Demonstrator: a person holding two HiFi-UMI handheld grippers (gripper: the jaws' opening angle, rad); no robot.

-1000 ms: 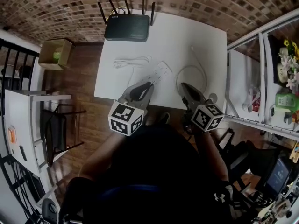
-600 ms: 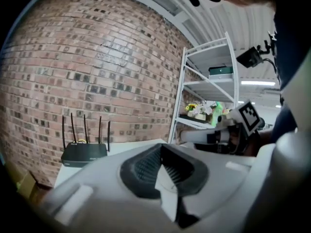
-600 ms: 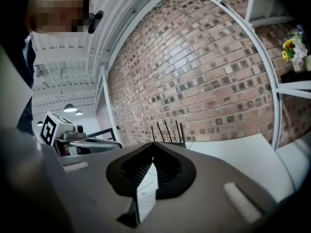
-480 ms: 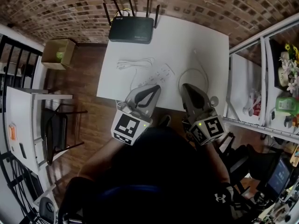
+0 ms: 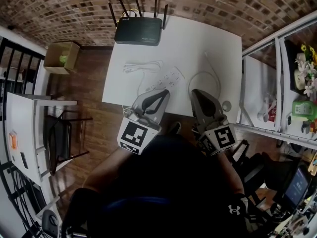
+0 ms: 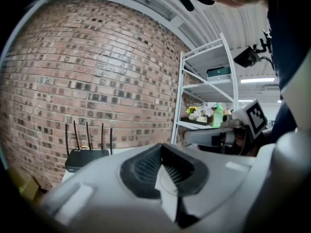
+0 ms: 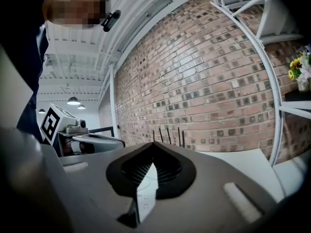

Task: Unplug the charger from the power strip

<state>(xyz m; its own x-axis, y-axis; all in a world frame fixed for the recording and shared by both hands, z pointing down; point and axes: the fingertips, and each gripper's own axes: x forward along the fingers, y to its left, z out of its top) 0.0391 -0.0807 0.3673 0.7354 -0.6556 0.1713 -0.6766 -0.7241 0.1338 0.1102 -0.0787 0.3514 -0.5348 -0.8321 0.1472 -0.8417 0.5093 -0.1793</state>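
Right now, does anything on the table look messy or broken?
Nothing looks broken or spilled. The power strip lies slanted across the table, with loose white cables curling on both sides of it.

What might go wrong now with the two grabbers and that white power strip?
The power strip lies loose on the table, so a tug may drag it along. The looped white cable sits right by the right hand-held gripper and might snag. Both it and the left hand-held gripper are shut; they must open first.
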